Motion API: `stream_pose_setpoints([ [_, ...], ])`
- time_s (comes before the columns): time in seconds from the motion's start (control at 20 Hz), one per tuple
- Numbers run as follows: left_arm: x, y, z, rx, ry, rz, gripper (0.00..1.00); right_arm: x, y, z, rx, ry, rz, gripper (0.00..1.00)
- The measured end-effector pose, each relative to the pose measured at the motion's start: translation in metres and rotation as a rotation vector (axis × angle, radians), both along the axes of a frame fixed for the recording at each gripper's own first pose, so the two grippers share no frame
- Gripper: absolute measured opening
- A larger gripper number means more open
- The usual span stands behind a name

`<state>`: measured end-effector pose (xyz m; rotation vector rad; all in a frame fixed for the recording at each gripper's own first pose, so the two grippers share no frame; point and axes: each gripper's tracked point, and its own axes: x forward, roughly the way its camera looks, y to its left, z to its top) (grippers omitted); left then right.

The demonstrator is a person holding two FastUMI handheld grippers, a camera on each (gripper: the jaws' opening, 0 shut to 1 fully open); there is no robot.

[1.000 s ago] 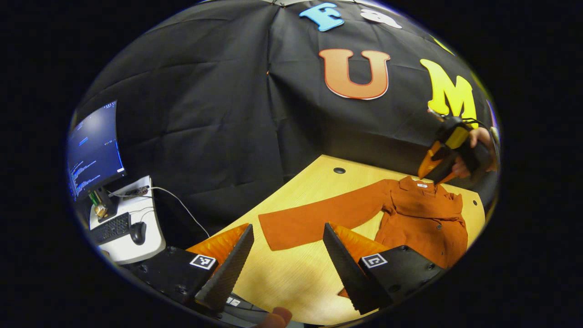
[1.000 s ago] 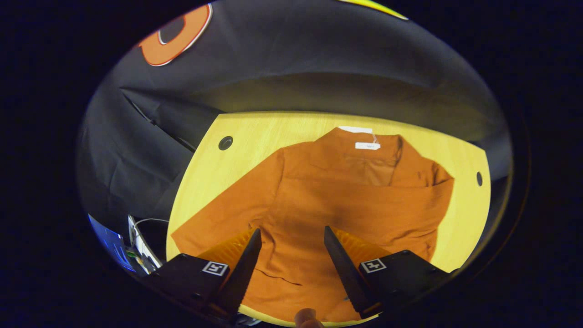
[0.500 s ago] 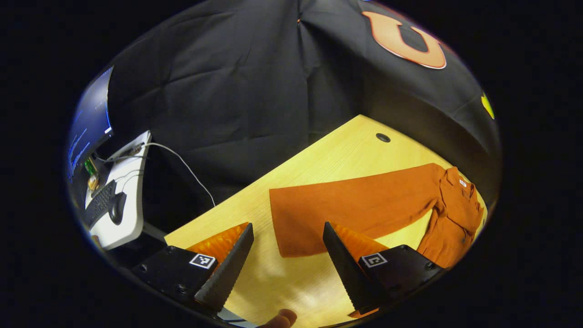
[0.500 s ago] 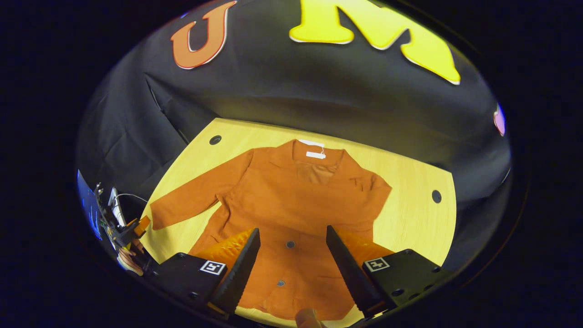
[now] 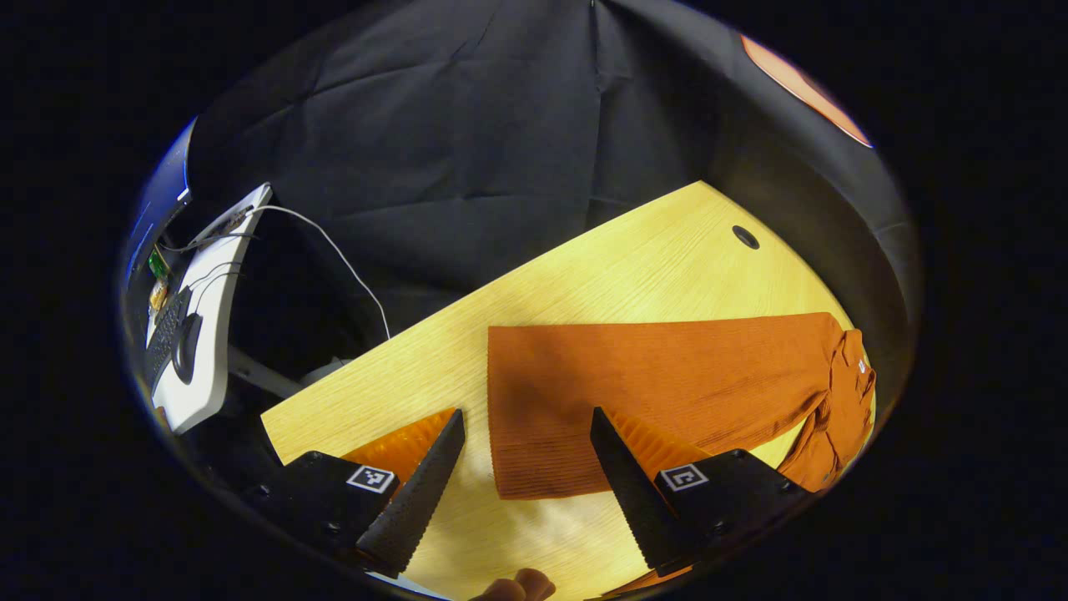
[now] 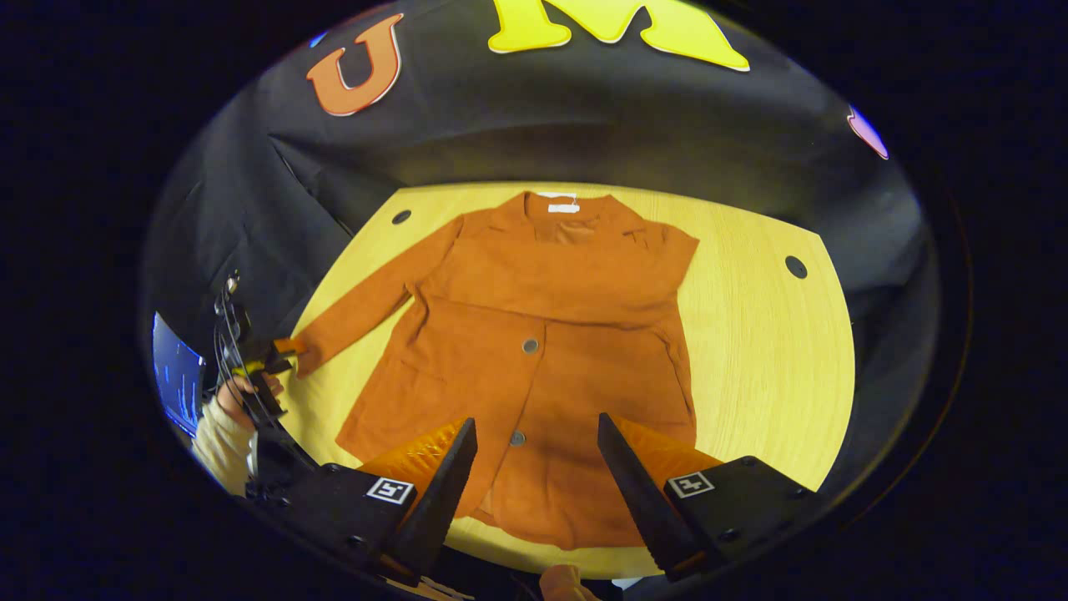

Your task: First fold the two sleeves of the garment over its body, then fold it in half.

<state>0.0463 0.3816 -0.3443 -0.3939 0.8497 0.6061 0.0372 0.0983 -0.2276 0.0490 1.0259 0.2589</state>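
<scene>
A rust-orange button jacket (image 6: 542, 334) lies flat on the wooden table (image 6: 768, 351), collar at the far side. One sleeve lies folded across its chest; the other sleeve (image 5: 659, 384) stretches out to the table's left part. My left gripper (image 5: 521, 467) hovers open just above that sleeve's cuff (image 5: 534, 463), the cuff edge between its fingers but not gripped. In the right gripper view the left gripper (image 6: 279, 355) sits at the cuff, held by a hand (image 6: 238, 392). My right gripper (image 6: 534, 484) hangs open above the jacket's hem.
A side desk (image 5: 200, 334) with a keyboard, mouse and monitor stands left of the table, with a white cable (image 5: 334, 250) running from it. The table has round cable holes (image 6: 795, 267) near its far corners. Bare wood lies right of the jacket.
My left gripper has come down and closer to the outstretched sleeve's cuff. My right gripper has drawn back from the jacket's chest toward its hem, showing the whole garment.
</scene>
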Motion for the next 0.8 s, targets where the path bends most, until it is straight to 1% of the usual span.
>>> stream_pose_setpoints([
  [0.05, -0.001, -0.001, -0.002, -0.031, 0.017, 0.018, 0.99, -0.008, -0.002, 0.000, 0.000, 0.007, 0.000, 0.94],
  [0.1, 0.003, 0.005, -0.004, -0.033, 0.016, 0.027, 0.99, -0.011, -0.003, 0.000, 0.005, 0.010, -0.001, 0.94],
  [0.15, 0.005, 0.005, -0.005, -0.055, 0.024, 0.039, 0.92, -0.013, -0.001, 0.001, 0.019, 0.012, 0.001, 0.94],
  [0.2, 0.006, 0.006, -0.004, -0.071, 0.037, 0.048, 0.95, -0.015, -0.001, 0.001, 0.025, 0.012, 0.004, 0.94],
  [0.25, 0.008, 0.005, -0.005, -0.086, 0.056, 0.053, 0.96, -0.017, -0.002, 0.001, 0.026, 0.009, 0.010, 0.94],
  [0.35, 0.006, 0.007, -0.005, -0.098, 0.125, 0.045, 0.96, -0.021, -0.002, 0.001, 0.032, 0.018, 0.022, 0.94],
  [0.45, 0.008, 0.004, -0.007, -0.113, 0.212, 0.031, 0.94, -0.026, 0.001, 0.002, 0.058, 0.036, 0.024, 0.94],
  [0.5, 0.011, 0.003, -0.005, -0.122, 0.228, 0.020, 0.93, -0.027, 0.001, 0.002, 0.060, 0.040, 0.024, 0.94],
  [0.6, 0.014, 0.000, -0.007, -0.164, 0.267, 0.032, 0.92, -0.029, -0.001, 0.002, 0.061, 0.039, 0.023, 0.94],
  [0.8, 0.012, 0.005, -0.010, -0.220, 0.327, 0.030, 0.92, -0.030, -0.003, 0.004, 0.080, 0.029, 0.026, 0.94],
])
